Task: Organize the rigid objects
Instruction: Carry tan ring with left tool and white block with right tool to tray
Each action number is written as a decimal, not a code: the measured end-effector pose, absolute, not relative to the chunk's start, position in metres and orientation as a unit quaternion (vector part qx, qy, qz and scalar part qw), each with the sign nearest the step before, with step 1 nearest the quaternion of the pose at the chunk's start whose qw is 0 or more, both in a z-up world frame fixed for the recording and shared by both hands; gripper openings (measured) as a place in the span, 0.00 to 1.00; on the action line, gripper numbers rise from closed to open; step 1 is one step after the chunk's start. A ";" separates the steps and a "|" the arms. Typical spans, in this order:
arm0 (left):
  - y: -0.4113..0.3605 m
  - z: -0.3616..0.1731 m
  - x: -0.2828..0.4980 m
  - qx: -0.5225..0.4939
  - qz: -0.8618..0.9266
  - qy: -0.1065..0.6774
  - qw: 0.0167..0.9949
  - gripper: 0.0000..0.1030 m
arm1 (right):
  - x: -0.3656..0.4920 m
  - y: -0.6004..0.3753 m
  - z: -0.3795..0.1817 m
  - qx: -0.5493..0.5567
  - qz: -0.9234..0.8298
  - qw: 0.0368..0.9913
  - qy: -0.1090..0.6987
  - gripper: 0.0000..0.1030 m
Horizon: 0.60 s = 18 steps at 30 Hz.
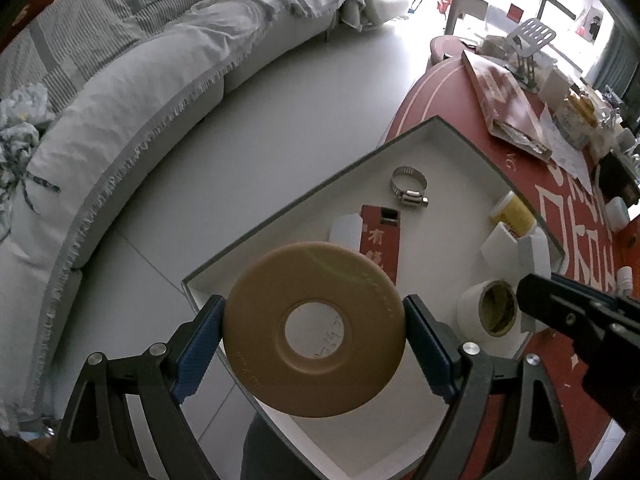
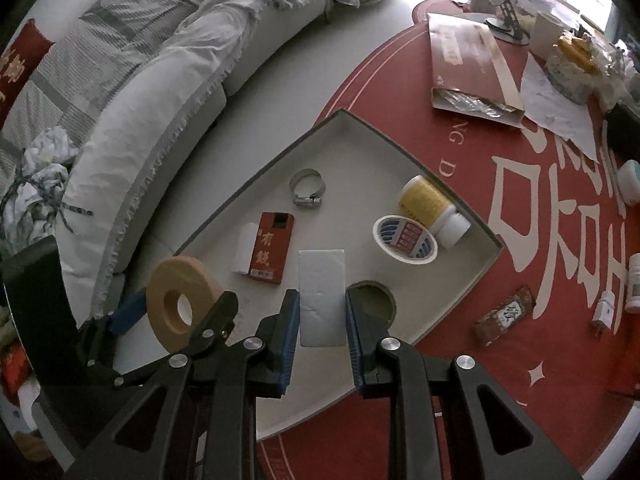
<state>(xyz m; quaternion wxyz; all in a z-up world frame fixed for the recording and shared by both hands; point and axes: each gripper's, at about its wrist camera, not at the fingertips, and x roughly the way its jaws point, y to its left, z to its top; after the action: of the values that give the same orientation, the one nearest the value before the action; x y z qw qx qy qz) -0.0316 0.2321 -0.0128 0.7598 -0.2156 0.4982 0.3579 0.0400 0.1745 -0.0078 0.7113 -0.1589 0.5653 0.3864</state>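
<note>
Left jaws pinch the tan ring (image 1: pixel 313 330); right jaws pinch the white block (image 2: pixel 322 297).

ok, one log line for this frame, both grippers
left gripper: shut on tan ring | right gripper: shut on white block | both over tray

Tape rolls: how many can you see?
2: a patterned tape roll lies flat beside the yellow jar; a white tape roll stands behind the right gripper. Others may be hidden.

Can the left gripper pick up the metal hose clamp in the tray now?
Probably not: the left gripper is already shut on the tan ring. The hose clamp itself lies uncovered in the tray.
</note>
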 end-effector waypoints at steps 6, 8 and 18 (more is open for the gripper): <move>0.235 -0.016 -0.033 -0.219 0.356 0.502 0.757 0.86 | 0.039 0.181 -0.012 -0.164 0.387 0.709 0.567 0.23; 0.235 -0.016 -0.033 -0.218 0.356 0.503 0.757 0.86 | 0.040 0.182 -0.013 -0.165 0.387 0.708 0.567 0.23; 0.238 -0.018 -0.034 -0.218 0.355 0.505 0.756 0.86 | 0.040 0.186 -0.017 -0.161 0.384 0.707 0.572 0.23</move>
<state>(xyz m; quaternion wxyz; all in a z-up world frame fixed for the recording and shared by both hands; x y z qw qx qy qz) -0.0343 0.2383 -0.0176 0.7559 -0.2185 0.5051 0.3547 0.0397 0.1863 -0.0167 0.7068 -0.1614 0.5717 0.3840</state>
